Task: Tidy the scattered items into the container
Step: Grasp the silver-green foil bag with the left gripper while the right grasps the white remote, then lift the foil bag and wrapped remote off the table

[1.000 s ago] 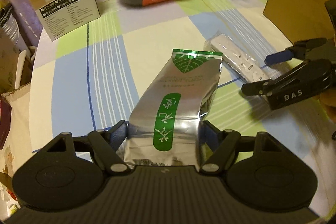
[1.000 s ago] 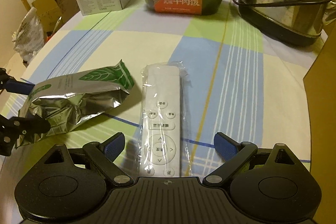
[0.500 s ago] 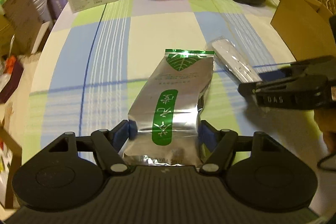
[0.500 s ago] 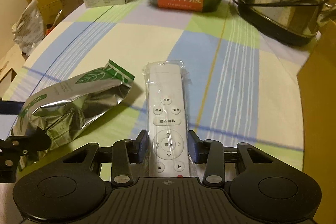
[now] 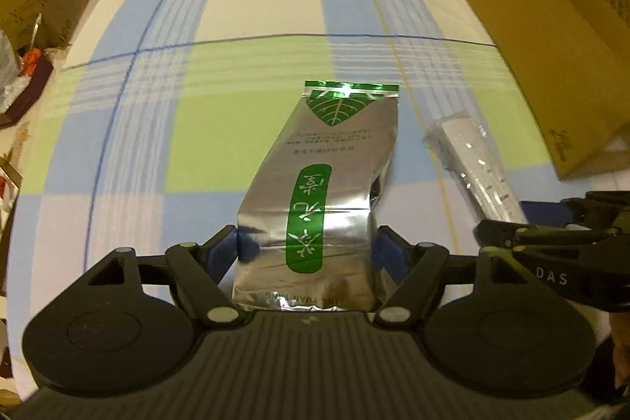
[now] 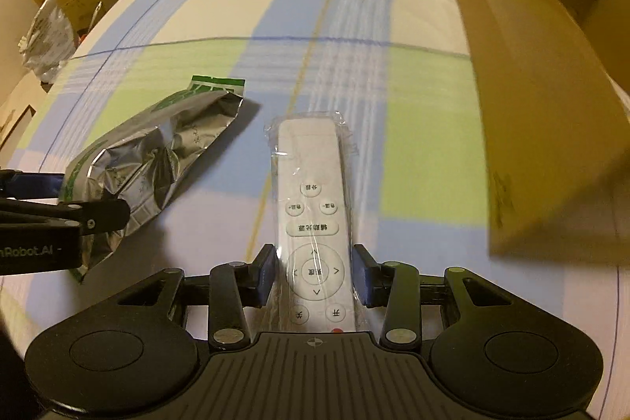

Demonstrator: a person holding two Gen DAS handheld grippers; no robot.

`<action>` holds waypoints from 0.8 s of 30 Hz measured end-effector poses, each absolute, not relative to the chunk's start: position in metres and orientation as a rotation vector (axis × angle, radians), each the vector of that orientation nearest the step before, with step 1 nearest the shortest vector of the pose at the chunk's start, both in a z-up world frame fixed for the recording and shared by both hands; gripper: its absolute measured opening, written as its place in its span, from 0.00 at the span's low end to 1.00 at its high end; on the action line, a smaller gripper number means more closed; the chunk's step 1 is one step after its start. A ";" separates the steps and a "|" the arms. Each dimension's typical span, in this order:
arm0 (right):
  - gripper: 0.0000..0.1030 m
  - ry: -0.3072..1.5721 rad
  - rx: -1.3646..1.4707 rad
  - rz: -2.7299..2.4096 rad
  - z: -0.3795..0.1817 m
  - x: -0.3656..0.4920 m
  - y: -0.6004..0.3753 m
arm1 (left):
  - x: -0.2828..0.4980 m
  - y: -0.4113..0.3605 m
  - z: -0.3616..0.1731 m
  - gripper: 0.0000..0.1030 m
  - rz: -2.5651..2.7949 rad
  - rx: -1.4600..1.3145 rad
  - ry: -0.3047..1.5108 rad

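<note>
Left wrist view: the left tongs (image 5: 305, 250) pinch the base of the silver tea pouch (image 5: 327, 184), raised above the checked table (image 5: 197, 124). The open cardboard box (image 5: 551, 65) stands at two o'clock, its inside hidden.

Right wrist view: the right tongs (image 6: 314, 276) clamp the wrapped white remote (image 6: 311, 207), box (image 6: 543, 105) at two o'clock. I judge both items gripped but neither boxed; carrying and dropping remain.
</note>
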State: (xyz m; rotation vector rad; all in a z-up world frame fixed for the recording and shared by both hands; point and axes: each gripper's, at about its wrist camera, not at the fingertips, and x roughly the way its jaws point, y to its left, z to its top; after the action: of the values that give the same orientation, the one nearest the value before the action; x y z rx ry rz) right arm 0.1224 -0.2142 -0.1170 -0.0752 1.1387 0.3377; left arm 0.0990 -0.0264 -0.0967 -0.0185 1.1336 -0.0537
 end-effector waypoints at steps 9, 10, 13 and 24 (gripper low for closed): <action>0.80 1.071 -0.027 0.361 -0.088 0.108 -0.232 | 0.086 -0.016 -0.072 0.77 -0.113 -0.047 1.140; 0.80 1.066 -0.021 0.364 -0.086 0.108 -0.234 | 0.087 -0.014 -0.070 0.78 -0.120 -0.044 1.138; 0.80 1.059 -0.006 0.372 -0.081 0.108 -0.238 | 0.098 -0.009 -0.065 0.80 -0.148 -0.061 1.152; 0.80 1.074 -0.022 0.383 -0.085 0.107 -0.238 | 0.159 -0.015 -0.078 0.80 -0.303 -0.014 1.262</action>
State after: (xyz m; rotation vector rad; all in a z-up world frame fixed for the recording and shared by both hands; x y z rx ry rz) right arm 0.1065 -0.2377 -0.0854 -0.0222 1.0738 0.3832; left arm 0.1586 -0.0148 -0.0776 -0.0142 1.2617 -0.3027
